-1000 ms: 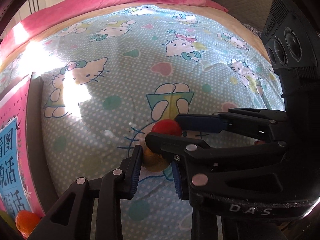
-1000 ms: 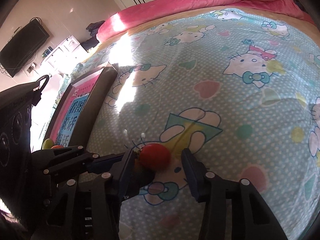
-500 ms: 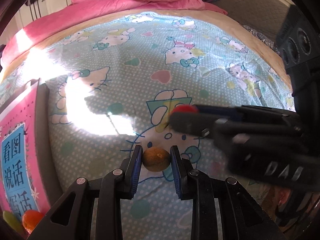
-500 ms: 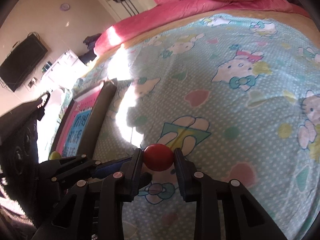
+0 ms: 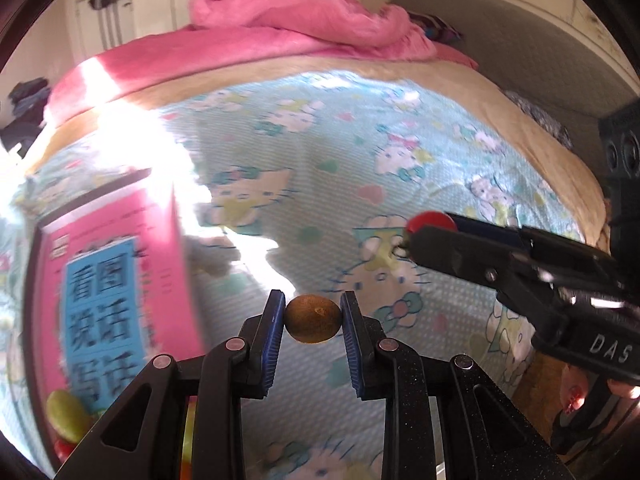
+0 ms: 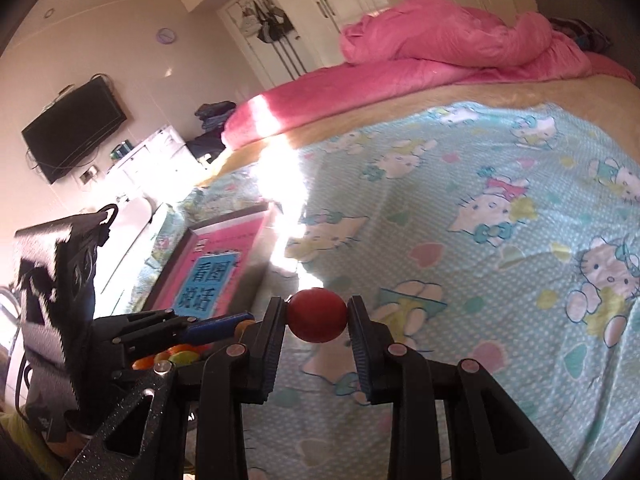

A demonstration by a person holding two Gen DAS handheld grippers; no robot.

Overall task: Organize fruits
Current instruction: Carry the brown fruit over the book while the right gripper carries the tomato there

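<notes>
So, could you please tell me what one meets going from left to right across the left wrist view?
Green fruit → pink book → brown fruit held by the left gripper → red fruit held by the right gripper.

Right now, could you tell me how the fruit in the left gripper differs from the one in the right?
The left gripper holds a brown fruit, dull, rough-skinned and slightly oval. The right gripper holds a red fruit, smooth and rounder. Both are small, pinched between blue pads and lifted above the sheet.

Black gripper (image 5: 313, 320); seemingly blue pads (image 5: 276, 336)
</notes>
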